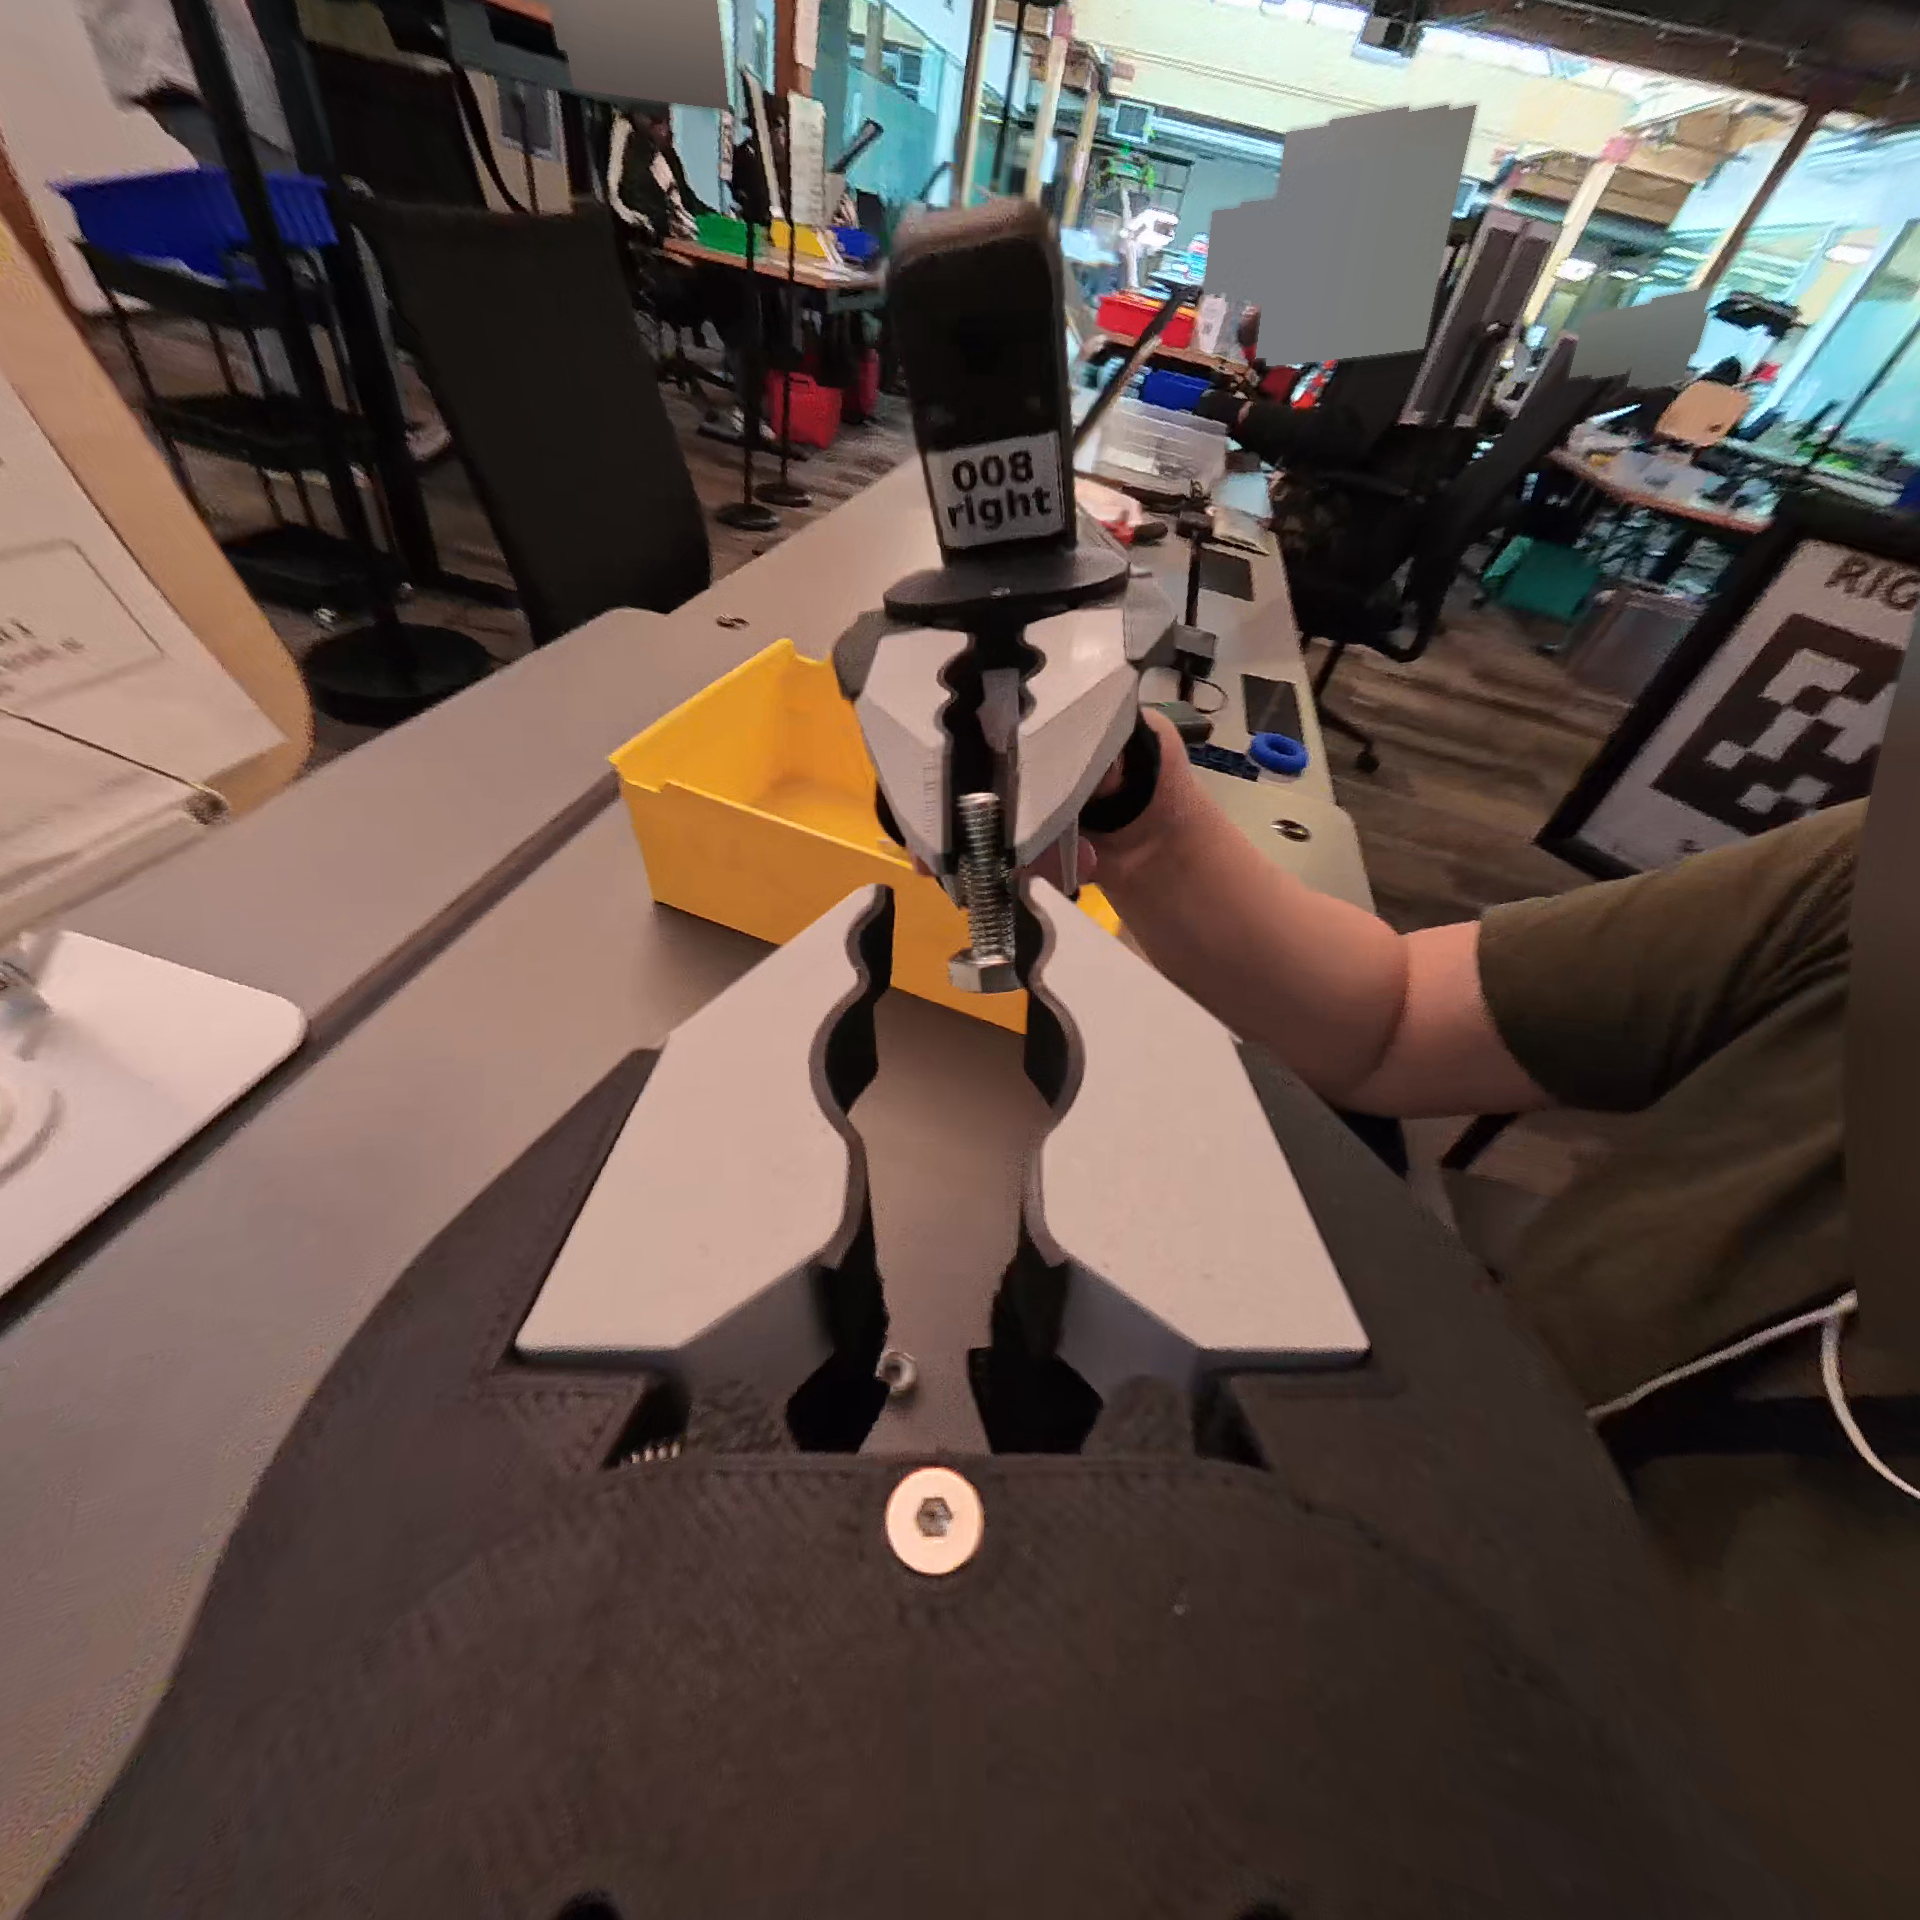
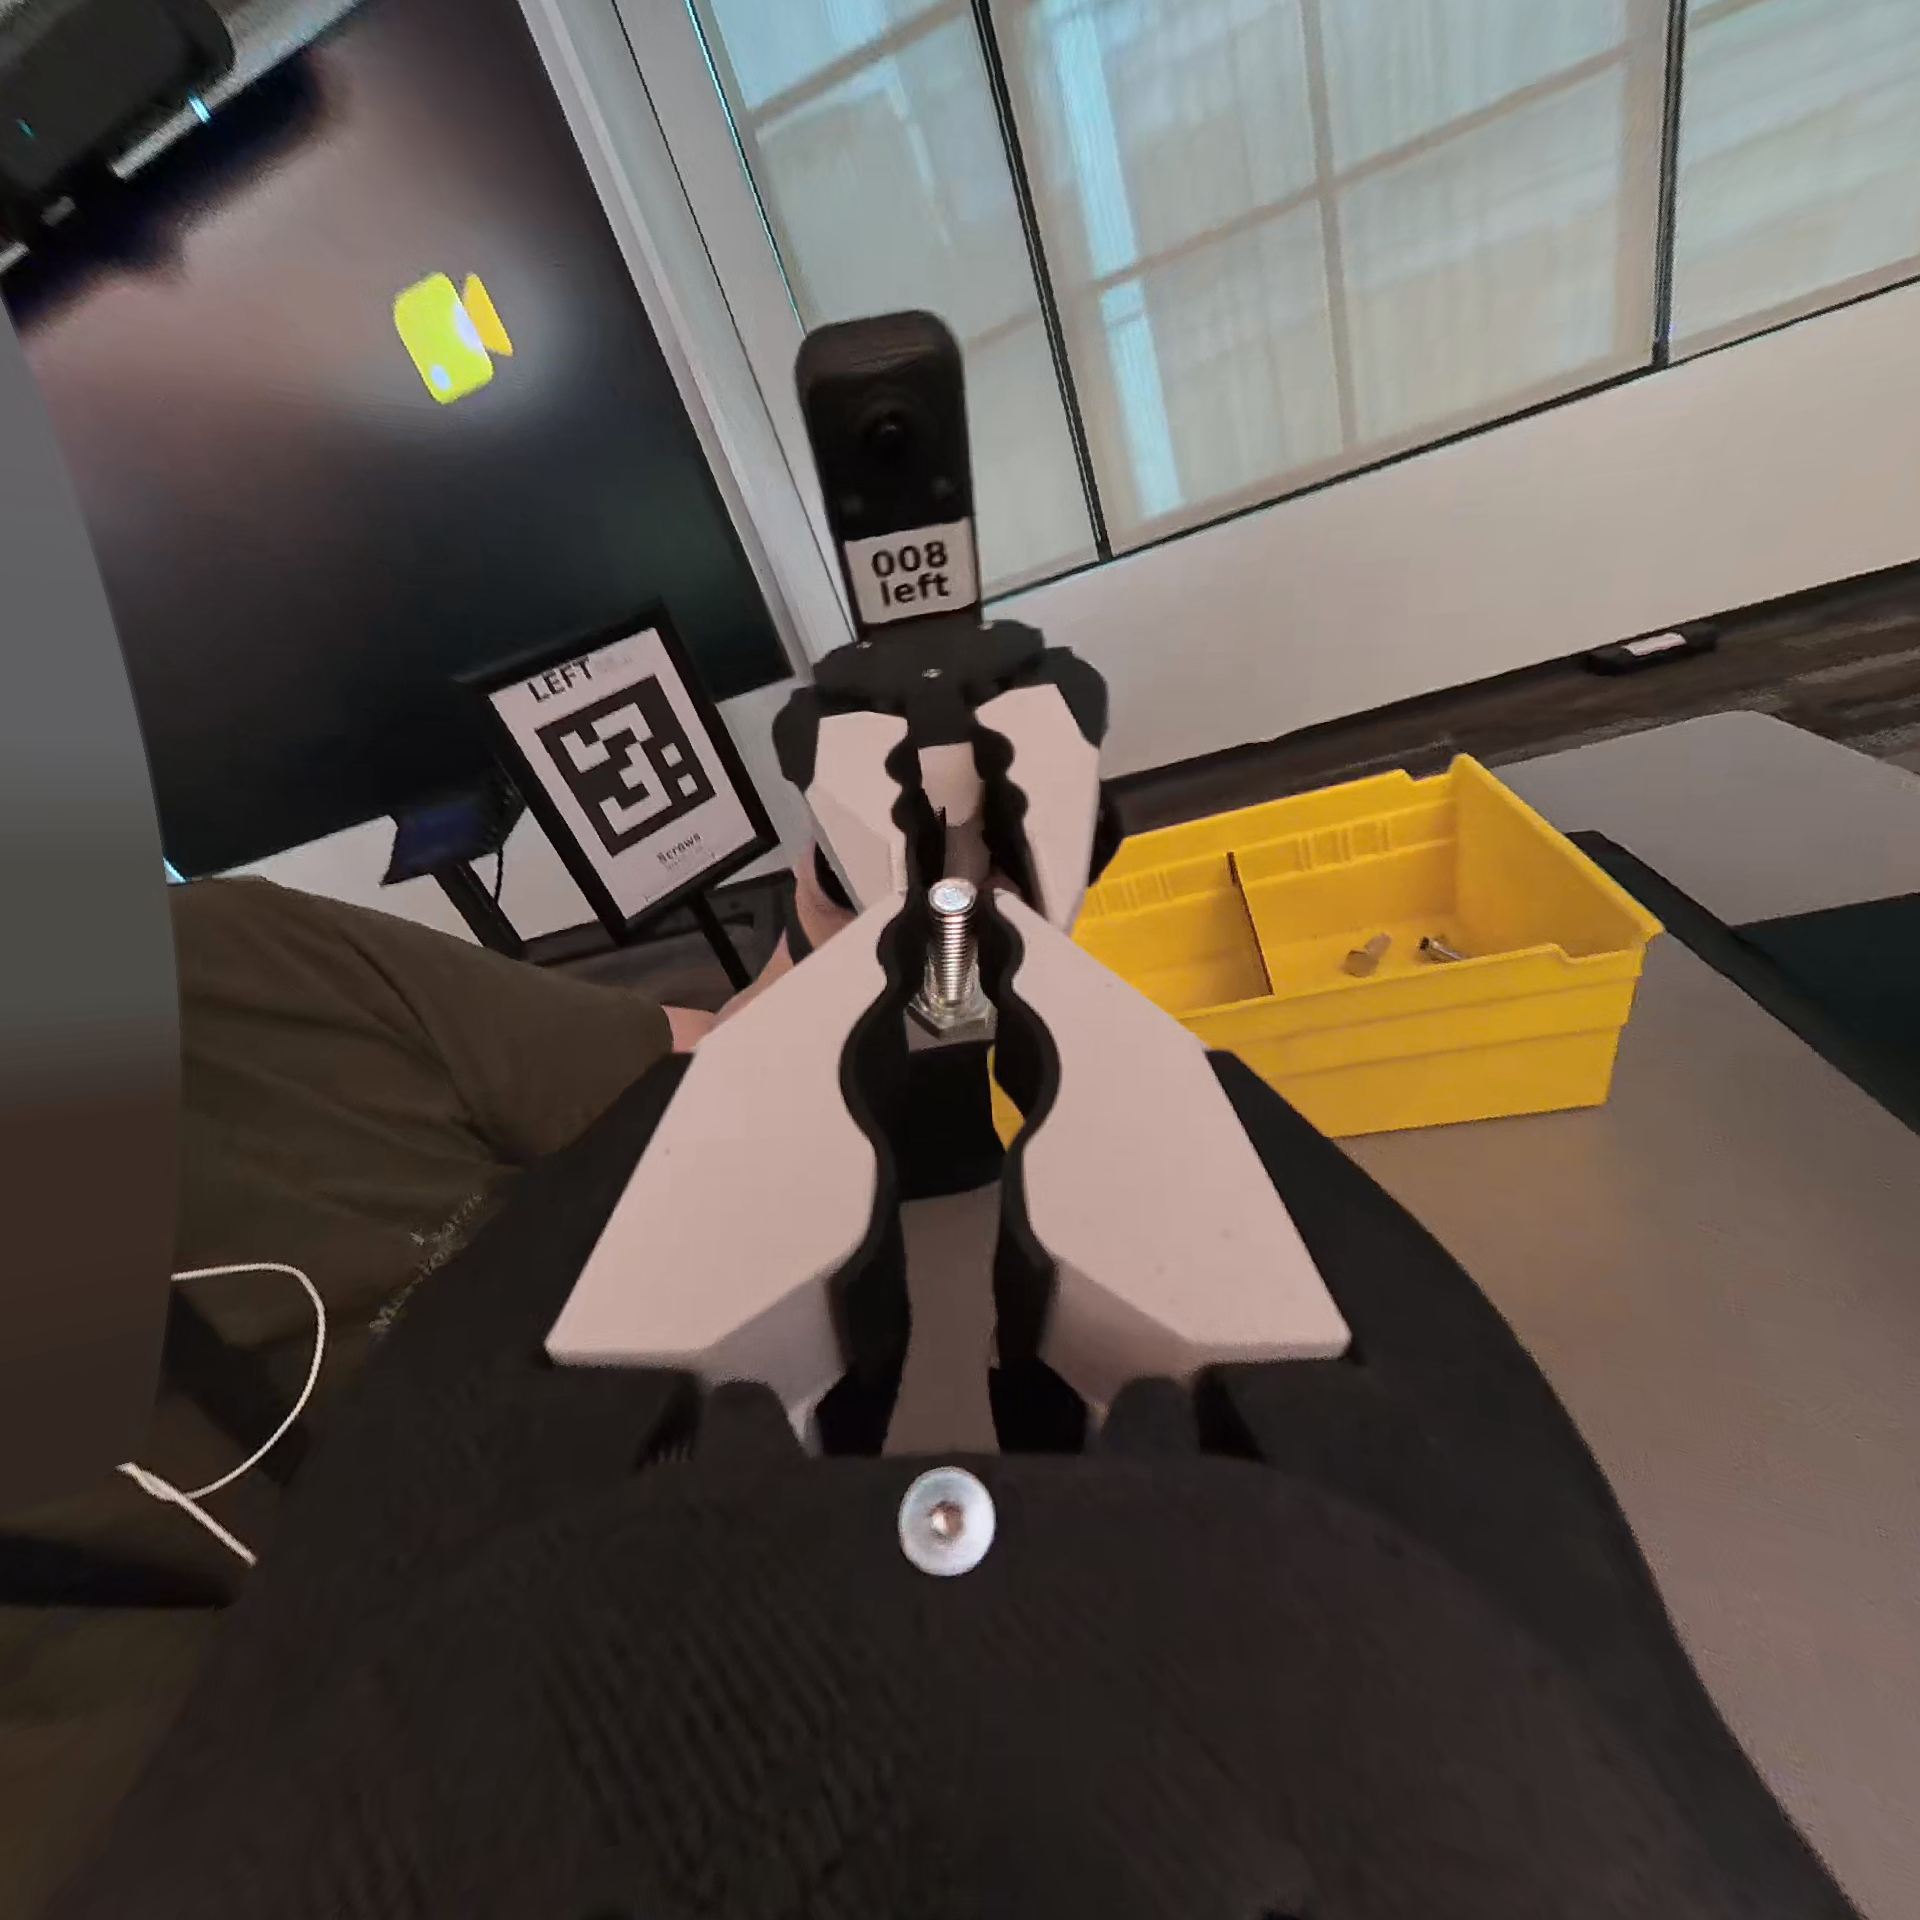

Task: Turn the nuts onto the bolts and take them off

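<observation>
A silver bolt (image 1: 982,894) stands upright, hex head down, between the two grippers, which face each other above the grey table (image 1: 499,935). My right gripper (image 2: 948,920) is shut on the bolt (image 2: 951,956) near its fingertips; it also shows in the left wrist view (image 1: 987,857). My left gripper (image 1: 956,899) has its jaws apart on either side of the bolt's head, and the head sits close to its right finger. It also shows in the right wrist view (image 2: 948,842). I see no nut on the bolt's thread.
A yellow bin (image 2: 1455,1039) with a divider stands on the table just behind the grippers; two small metal parts (image 2: 1397,951) lie in it. A white slab (image 1: 135,1039) lies at the left. A person's forearm (image 1: 1268,935) reaches in from the right. Framed marker signs (image 2: 634,769) stand beyond. Left and right tips are no more than a few centimetres apart.
</observation>
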`<state>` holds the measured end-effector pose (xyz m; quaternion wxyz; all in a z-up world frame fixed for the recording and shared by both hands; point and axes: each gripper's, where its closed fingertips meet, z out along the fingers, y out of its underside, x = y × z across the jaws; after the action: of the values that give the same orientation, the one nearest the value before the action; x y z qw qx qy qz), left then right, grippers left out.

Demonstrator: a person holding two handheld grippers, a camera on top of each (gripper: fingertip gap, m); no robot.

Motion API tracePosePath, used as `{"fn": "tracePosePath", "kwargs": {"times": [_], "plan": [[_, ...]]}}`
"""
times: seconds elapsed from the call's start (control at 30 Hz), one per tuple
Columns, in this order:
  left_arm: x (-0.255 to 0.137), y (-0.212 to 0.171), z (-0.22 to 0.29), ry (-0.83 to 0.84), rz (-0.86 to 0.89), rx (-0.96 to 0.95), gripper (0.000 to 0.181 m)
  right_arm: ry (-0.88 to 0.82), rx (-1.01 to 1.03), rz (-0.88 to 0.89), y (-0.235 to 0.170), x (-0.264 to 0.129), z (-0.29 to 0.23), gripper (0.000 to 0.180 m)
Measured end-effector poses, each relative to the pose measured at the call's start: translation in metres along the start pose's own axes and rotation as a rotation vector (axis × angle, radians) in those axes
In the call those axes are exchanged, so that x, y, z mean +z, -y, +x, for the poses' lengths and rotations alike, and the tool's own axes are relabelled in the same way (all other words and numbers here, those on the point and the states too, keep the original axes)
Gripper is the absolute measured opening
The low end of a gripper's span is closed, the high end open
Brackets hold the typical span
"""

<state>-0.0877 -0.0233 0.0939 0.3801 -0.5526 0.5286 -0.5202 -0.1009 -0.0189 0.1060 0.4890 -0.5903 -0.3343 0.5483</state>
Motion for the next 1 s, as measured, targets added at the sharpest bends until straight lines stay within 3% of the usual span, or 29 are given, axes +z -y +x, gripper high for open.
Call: {"fn": "tracePosePath", "kwargs": {"times": [0.3,0.53,0.6,0.63,0.7,0.8,1.0], "plan": [[0.011,-0.027,0.008,-0.123,-0.123,-0.099,0.012,-0.036,-0.010,-0.098,-0.014,0.006,0.004,0.007],[0.010,-0.024,0.003,-0.095,-0.085,-0.067,0.011,-0.075,-0.074,-0.061,-0.008,0.006,0.008,0.008],[0.007,-0.023,0.001,-0.058,-0.105,-0.031,0.010,-0.099,-0.157,-0.005,0.004,0.001,0.005,0.036],[0.002,-0.021,-0.001,-0.032,-0.108,-0.002,0.010,-0.124,-0.198,-0.026,0.003,-0.003,0.006,0.041],[-0.014,-0.010,-0.005,0.025,-0.084,0.051,0.009,-0.204,-0.264,-0.220,-0.024,-0.009,0.018,0.033],[-0.050,0.013,-0.010,0.125,-0.002,0.115,0.007,-0.288,-0.233,-0.675,-0.102,-0.017,0.040,0.034],[-0.108,0.040,-0.017,0.222,0.120,0.133,0.007,-0.227,-0.328,-1.247,-0.215,-0.025,0.056,0.032]]}}
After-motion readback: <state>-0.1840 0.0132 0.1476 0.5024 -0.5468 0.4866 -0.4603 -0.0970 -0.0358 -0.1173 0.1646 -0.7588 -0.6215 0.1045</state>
